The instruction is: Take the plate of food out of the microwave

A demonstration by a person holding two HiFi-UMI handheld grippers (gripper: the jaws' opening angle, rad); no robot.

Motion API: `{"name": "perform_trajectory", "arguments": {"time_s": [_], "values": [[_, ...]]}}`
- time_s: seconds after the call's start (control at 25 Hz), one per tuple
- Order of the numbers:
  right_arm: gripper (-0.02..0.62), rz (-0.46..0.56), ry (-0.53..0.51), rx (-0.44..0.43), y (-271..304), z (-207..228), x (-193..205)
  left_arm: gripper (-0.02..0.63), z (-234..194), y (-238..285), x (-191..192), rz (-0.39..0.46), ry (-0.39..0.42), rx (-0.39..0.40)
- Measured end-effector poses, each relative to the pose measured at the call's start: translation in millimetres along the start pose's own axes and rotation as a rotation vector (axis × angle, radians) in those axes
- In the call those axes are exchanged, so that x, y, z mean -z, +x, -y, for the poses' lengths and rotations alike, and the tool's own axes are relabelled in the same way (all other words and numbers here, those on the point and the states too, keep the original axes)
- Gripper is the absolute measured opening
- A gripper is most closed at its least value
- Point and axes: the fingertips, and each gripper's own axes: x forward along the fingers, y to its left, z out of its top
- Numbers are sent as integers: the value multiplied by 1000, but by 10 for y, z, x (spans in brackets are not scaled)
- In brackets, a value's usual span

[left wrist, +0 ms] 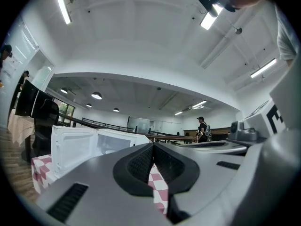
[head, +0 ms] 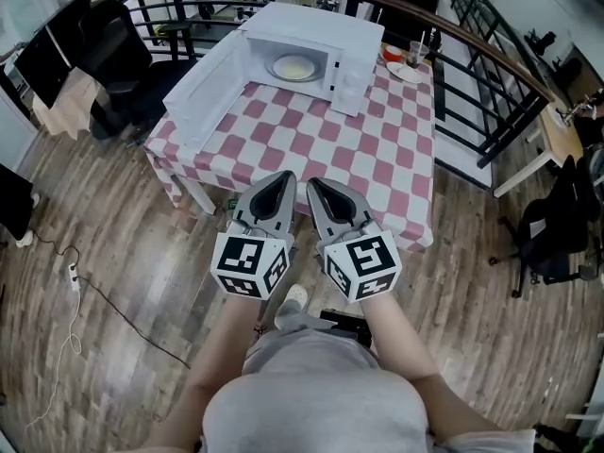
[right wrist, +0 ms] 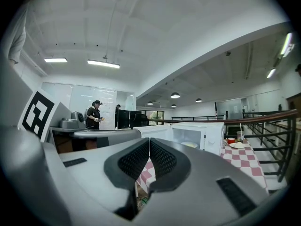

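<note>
Closed tight and empty, my left gripper (head: 281,182) and right gripper (head: 317,187) hover short of the table (head: 377,173). The plate of food (head: 294,67) sits inside the open microwave (head: 326,22); reaching in with jaws closed, I risk shoving it deeper or clipping the door (head: 212,88).

White microwave (head: 311,55) at the far end of the red-and-white checked worktop (head: 321,149), upright, front facing the near side. Door (head: 212,88) swung wide open to the left, inner face showing. Control panel with a knob at the right of the front. Inside the lit cavity, round pale plate of food (head: 295,67) lying flat on the cavity floor, yellowish food across its middle. From the right gripper view, plate's edge (right wrist: 189,144) just visible through the opening.
</note>
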Motion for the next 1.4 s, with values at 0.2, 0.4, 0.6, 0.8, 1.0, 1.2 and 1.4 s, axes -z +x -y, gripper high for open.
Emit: {"name": "perform_trajectory", "arguments": {"time_s": [0.2, 0.4, 0.6, 0.8, 1.0, 1.2, 1.4], "values": [[26, 2, 9, 8, 308, 186, -38, 3, -213, 284, -19, -12, -3, 8], [28, -10, 22, 10, 585, 331, -26, 3, -451, 534, -34, -27, -6, 4], [27, -29, 28, 9, 852, 522, 36, 3, -652, 789, -2, -46, -17, -3], [26, -32, 44, 16, 1087, 688, 33, 3, -812, 1007, 21, -64, -20, -7], [26, -45, 52, 18, 1208, 800, 84, 3, -924, 1149, 9, -64, -20, -13], [27, -58, 58, 21, 1251, 873, 152, 3, -1008, 1198, 30, -62, -26, -21], [26, -52, 55, 16, 1364, 899, 133, 3, -1099, 1257, 42, -60, -32, -30]]}}
